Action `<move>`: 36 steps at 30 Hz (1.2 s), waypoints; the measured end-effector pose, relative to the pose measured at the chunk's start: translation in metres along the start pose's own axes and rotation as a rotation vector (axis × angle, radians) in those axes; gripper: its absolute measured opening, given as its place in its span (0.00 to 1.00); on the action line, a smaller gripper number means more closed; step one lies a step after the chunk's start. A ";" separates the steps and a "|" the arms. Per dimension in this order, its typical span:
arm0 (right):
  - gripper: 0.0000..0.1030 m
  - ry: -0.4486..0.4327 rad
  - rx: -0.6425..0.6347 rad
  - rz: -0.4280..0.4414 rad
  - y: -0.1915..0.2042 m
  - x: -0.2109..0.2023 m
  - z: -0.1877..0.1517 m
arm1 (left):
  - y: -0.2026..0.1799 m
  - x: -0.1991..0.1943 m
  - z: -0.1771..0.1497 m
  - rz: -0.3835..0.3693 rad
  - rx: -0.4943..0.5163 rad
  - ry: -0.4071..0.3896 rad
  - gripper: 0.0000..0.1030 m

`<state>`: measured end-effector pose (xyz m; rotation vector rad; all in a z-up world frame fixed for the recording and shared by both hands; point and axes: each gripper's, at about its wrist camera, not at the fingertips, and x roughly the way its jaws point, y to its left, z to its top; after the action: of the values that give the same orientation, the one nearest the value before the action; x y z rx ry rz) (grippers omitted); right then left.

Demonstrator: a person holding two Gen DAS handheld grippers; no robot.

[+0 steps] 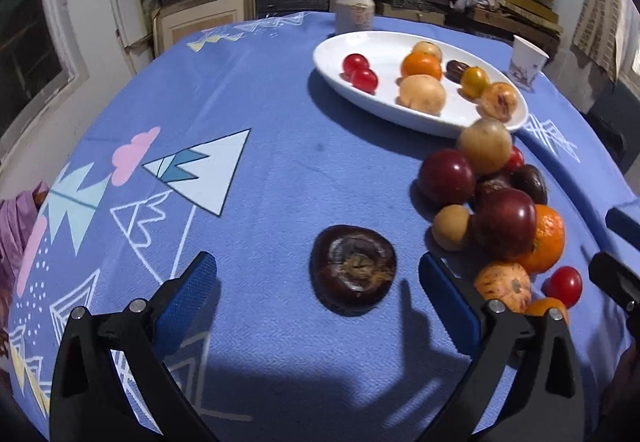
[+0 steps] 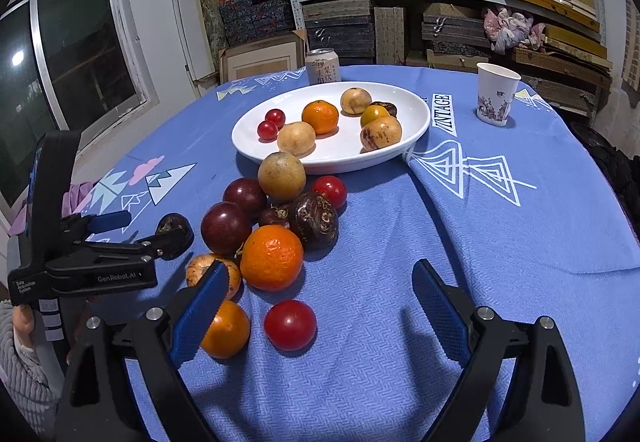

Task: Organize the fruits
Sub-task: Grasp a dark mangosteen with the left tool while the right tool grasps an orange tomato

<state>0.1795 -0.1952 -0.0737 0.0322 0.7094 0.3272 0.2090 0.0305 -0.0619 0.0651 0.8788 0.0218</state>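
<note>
A dark brown water chestnut lies on the blue tablecloth between the fingers of my left gripper. The gripper is wide open and neither pad touches the chestnut. A heap of loose fruit lies just to its right: plums, oranges, tan fruits and cherry tomatoes. Beyond it, a white oval plate holds several sorted fruits. In the right wrist view my right gripper is open. A red tomato sits between its fingers untouched, and an orange lies ahead. My left gripper shows at the left, partly hiding the chestnut.
A drink can stands behind the plate, and a paper cup stands at the far right. The cloth has a raised fold right of the plate. Shelves of boxes stand behind the table and a window is on the left. A person's sleeve shows at the lower left.
</note>
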 end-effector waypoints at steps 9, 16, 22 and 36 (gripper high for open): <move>0.91 0.003 -0.010 0.006 0.003 0.000 -0.001 | 0.008 0.009 0.001 -0.003 -0.048 0.037 0.93; 0.91 0.022 -0.065 0.037 0.017 0.001 -0.005 | 0.001 0.008 -0.001 -0.076 -0.008 0.036 0.51; 0.91 0.033 -0.178 0.085 0.043 -0.006 -0.017 | -0.004 0.006 -0.003 -0.079 0.013 0.034 0.45; 0.65 0.063 -0.216 0.197 0.053 -0.010 -0.020 | -0.007 0.008 -0.003 -0.061 0.028 0.044 0.45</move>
<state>0.1438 -0.1495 -0.0752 -0.1142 0.7314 0.5948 0.2113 0.0244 -0.0707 0.0643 0.9249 -0.0463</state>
